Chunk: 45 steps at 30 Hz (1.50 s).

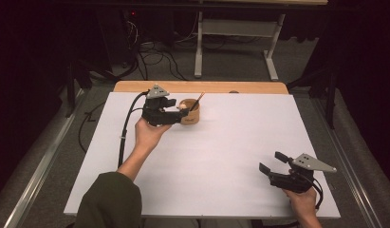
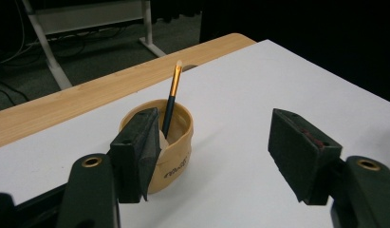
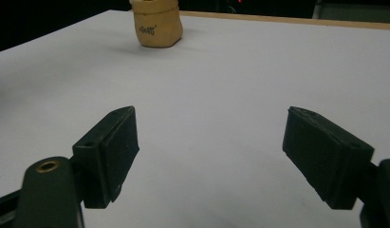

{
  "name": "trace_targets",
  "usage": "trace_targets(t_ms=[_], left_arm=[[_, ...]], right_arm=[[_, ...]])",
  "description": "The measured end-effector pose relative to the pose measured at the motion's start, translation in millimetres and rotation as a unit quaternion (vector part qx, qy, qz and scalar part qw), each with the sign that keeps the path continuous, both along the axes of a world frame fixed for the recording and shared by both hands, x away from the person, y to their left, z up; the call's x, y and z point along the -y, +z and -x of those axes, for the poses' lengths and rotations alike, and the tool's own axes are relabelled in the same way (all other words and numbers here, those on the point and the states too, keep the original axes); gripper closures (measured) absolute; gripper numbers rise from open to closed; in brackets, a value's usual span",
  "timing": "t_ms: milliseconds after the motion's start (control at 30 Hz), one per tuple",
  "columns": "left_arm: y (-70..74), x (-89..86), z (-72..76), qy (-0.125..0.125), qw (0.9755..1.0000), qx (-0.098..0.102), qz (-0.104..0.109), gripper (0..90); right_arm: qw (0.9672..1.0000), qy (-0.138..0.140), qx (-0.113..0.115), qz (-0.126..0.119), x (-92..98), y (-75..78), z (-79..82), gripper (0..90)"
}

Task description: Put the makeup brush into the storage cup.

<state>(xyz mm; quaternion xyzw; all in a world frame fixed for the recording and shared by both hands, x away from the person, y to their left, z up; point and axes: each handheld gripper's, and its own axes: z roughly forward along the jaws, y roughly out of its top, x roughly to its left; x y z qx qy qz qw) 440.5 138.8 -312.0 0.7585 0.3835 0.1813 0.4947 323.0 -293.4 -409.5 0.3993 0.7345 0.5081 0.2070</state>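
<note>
Beside the left gripper's (image 1: pixel 176 110) fingers (image 2: pixel 135 152) stands a tan cup (image 2: pixel 176 142) on the white bench (image 1: pixel 221 156), with a dark-handled brush (image 2: pixel 171 102) leaning inside it, bristle end up, along with something pale I cannot make out. Those fingers are spread and grip nothing; one sits just against the cup's near wall, the other well off to the side. My guess is the brush is already dropped in and the hand is letting go, so little remains. Far from the cup, the right gripper (image 1: pixel 272 161) hovers near the bench edge, fingers (image 3: pixel 112 152) spread wide around bare surface.
</note>
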Motion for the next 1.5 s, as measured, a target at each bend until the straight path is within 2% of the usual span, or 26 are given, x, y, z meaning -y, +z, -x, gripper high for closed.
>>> trace_targets(t_ms=[1500], left_arm=[[-3.1,-11.1,15.7,-0.005,0.9999,-0.006,0.015,34.9]], right_arm=[[1.0000,0.001,-0.004,0.003,-1.1,-0.6,-0.3,21.1]])
